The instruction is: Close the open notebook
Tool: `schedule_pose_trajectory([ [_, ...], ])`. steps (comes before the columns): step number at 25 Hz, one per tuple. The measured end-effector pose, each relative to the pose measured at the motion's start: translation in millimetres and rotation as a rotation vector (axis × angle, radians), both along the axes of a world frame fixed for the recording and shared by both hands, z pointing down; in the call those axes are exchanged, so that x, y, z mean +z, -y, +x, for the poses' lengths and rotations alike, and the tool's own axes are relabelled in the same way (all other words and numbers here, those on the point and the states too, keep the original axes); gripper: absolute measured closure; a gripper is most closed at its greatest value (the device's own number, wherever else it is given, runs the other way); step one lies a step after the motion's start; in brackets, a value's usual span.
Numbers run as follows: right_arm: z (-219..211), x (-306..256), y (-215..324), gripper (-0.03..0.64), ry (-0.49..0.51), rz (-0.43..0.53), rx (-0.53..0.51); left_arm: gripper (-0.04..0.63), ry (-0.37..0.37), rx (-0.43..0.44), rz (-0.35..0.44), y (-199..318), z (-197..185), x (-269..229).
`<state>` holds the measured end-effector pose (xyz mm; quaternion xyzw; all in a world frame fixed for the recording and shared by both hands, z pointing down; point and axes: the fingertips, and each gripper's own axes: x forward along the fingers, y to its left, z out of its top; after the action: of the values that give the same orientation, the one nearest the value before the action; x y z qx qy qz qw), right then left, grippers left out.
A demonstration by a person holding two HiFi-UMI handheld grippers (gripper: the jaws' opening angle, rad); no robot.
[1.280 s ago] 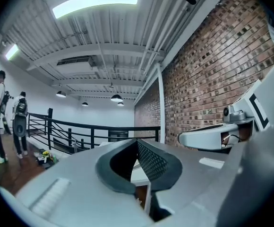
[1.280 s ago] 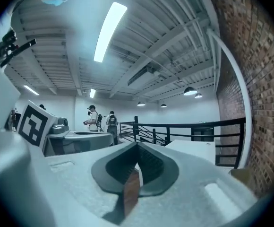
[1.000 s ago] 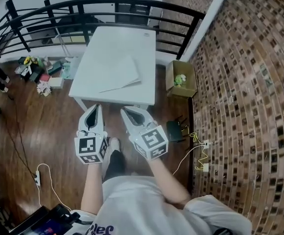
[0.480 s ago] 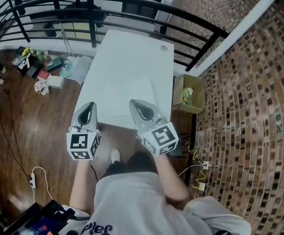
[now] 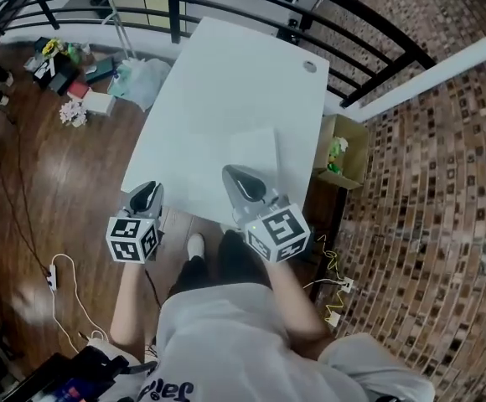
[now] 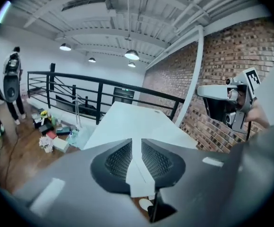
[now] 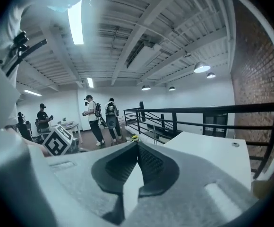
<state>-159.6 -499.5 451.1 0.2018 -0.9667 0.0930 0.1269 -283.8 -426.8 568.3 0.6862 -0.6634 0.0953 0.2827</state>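
The left gripper [image 5: 147, 188] has its jaws just a narrow slit apart and opening, with nothing between them. It hangs off the near left corner of the white table [image 5: 226, 74], over the wooden floor [image 5: 50, 182], touching nothing. In the left gripper view only the tabletop shows through the thin gap at the tips.

The right gripper [image 5: 231, 173] has its jaws closed, tips meeting, and holds nothing. It sits over the near edge of the table, toward the right side. I cannot tell whether it touches anything.

The open notebook [image 5: 255, 153] lies flat on the table, in the near right part, just ahead of the right gripper. Its white pages are hard to tell from the tabletop.

A small round grommet [image 5: 310, 67] sits in the far right corner of the table. The rest of the tabletop is bare, so nothing stands between either gripper and the notebook.

A black railing [image 5: 226, 7] runs along the far side of the table. Right of the table is a cardboard box [image 5: 337, 132] holding a green toy [image 5: 336, 148], beside the brick wall [image 5: 444, 182]. Left of the table, at its far end, small clutter [image 5: 67, 74] lies on the floor. A white cable [image 5: 67, 300] trails over the floor near the person's left arm. In the right gripper view, several people [image 7: 93, 117] stand well off from the table.
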Motion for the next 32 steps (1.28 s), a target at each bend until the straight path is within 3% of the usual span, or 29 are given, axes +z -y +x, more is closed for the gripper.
schedule_pose_trajectory([
  [7,-0.9,34.1,24.1,0.63,-0.033,-0.084,-0.002,0.39,-0.145,-0.038,-0.144,14.5,17.3,61.7],
  [10,-0.6,45.0,27.3,0.63,-0.044,-0.108,-0.002,0.309,-0.201,0.0,-0.22,14.2,37.1,86.4],
  [15,3.8,55.5,29.8,0.63,-0.057,-0.122,0.008,0.261,-0.31,0.045,-0.296,13.4,68.6,117.8],
  [19,11.0,65.5,31.0,0.63,-0.074,-0.127,0.023,0.259,-0.371,0.034,-0.337,17.1,81.2,137.8],
  [26,23.1,67.3,38.2,0.63,-0.079,-0.127,0.043,0.275,-0.4,0.032,-0.371,22.7,88.5,152.6],
  [28,23.5,68.5,37.7,0.63,-0.08,-0.129,0.041,0.304,-0.395,0.022,-0.392,22.2,89.4,157.3],
  [32,21.7,70.3,33.8,0.63,-0.079,-0.138,0.033,0.417,-0.31,-0.038,-0.435,21.0,79.5,164.6],
])
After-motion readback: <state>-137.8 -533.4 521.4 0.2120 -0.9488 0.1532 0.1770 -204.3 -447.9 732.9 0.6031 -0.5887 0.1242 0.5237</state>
